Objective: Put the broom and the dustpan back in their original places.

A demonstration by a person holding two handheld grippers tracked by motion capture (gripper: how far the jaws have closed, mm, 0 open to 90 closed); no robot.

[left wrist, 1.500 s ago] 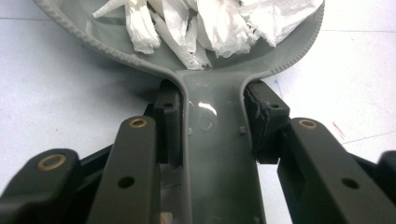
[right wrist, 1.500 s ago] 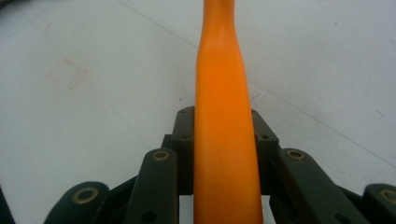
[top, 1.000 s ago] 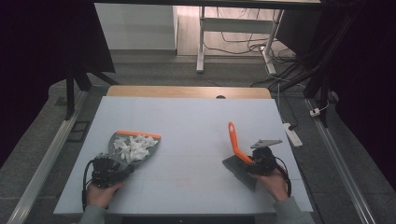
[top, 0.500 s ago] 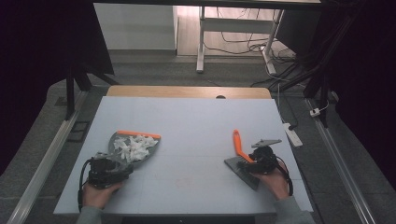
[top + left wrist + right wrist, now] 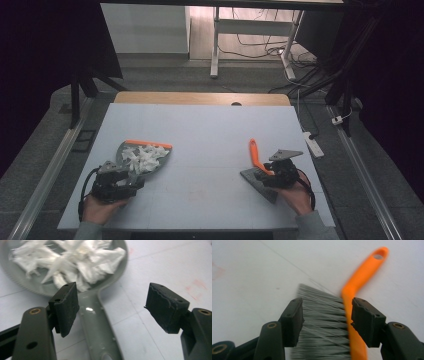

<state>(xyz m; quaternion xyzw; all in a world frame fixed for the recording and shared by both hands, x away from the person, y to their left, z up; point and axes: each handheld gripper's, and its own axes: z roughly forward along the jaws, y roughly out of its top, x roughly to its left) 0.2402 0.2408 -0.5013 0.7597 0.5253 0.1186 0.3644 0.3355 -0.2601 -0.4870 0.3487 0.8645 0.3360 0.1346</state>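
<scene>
While the dustpan [image 5: 145,156] holds crumpled tissue [image 5: 72,260], left fingers [image 5: 66,307] gape and right fingers [image 5: 293,320] straddle the brush [image 5: 352,315].

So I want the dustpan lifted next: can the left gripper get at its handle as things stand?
Probably yes. The left gripper is open, its jaws either side of the dustpan handle, with nothing between them; the paper scraps sit farther up in the pan.

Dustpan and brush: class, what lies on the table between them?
Nothing: in the high view the table is bare between the dustpan and the brush.
</scene>
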